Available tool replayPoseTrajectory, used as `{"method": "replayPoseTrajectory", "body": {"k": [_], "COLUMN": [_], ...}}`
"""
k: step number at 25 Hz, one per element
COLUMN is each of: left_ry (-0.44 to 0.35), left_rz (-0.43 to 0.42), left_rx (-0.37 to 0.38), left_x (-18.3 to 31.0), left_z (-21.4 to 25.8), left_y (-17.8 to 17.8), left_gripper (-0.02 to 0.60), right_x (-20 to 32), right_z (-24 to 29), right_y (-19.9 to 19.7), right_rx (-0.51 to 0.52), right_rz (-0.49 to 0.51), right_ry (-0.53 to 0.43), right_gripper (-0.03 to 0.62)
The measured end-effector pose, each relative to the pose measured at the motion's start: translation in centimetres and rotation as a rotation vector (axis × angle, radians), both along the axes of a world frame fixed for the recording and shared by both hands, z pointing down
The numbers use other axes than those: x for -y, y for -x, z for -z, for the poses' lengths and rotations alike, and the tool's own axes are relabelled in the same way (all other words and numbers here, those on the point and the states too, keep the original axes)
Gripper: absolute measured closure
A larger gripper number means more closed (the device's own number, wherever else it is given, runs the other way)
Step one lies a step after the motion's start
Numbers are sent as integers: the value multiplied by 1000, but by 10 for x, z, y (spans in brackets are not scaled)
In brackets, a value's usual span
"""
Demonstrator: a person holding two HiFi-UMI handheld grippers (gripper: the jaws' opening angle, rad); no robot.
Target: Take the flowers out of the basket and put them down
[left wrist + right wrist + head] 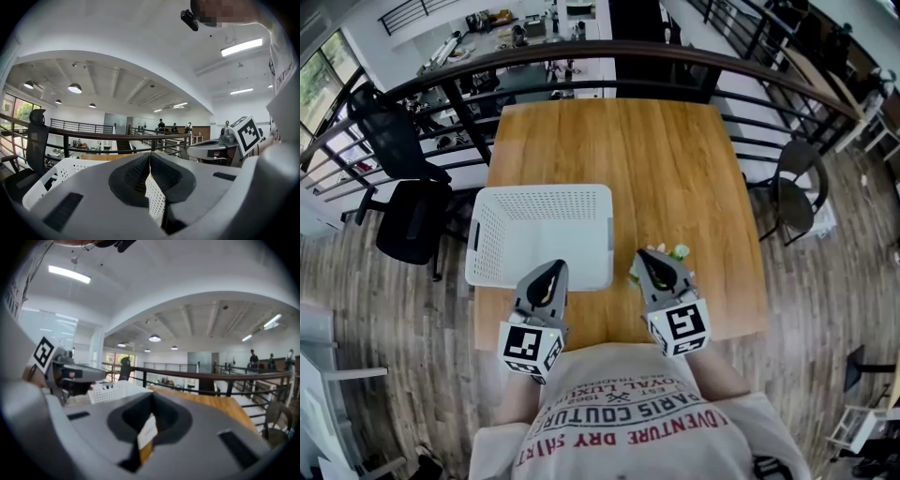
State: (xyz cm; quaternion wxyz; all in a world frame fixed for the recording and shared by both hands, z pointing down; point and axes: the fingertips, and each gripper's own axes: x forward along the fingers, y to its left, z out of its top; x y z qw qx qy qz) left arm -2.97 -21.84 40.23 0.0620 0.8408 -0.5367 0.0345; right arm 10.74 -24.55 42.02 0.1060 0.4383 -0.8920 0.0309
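Note:
The white perforated basket (pixel 539 234) stands on the left half of the wooden table (pixel 619 141), and I see nothing inside it. A small bunch of white and green flowers (pixel 674 253) lies on the table right of the basket, partly hidden behind my right gripper (pixel 641 252). That gripper is shut and empty, held above the table's near edge. My left gripper (pixel 555 265) hovers over the basket's near rim, its jaws together with nothing between them. In the left gripper view the basket (pixel 61 171) shows below the closed jaws. In the right gripper view the basket (pixel 115 390) lies to the left.
A dark metal railing (pixel 609 56) curves behind the table's far edge. Black office chairs (pixel 408 220) stand left of the table and a round-backed chair (pixel 797 192) on the right. The person's torso sits close to the near edge.

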Motion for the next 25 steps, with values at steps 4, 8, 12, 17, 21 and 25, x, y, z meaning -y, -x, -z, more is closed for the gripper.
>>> {"method": "replayPoseTrajectory", "body": {"k": [4, 8, 12, 17, 21, 25], "left_ry": [2, -4, -12, -17, -18, -15], "left_rz": [11, 14, 17, 25, 28, 23], "left_rx": [-2, 0, 0, -4, -6, -4], "left_x": [1, 4, 7, 7, 8, 10], "left_z": [0, 0, 3, 6, 7, 5], "left_y": [2, 1, 1, 2, 4, 3], "left_gripper": [554, 554, 554, 554, 554, 554], "right_x": [3, 6, 10, 9, 9, 9], "right_z": [2, 4, 3, 6, 9, 7], "right_y": [0, 0, 0, 5, 9, 11], "right_rx": [1, -10, -36, -22, -33, -32], "right_rz": [8, 9, 2, 11, 26, 37], "right_ry": [-14, -24, -30, -44, -61, -58], "right_gripper": [568, 568, 568, 568, 568, 567]}}
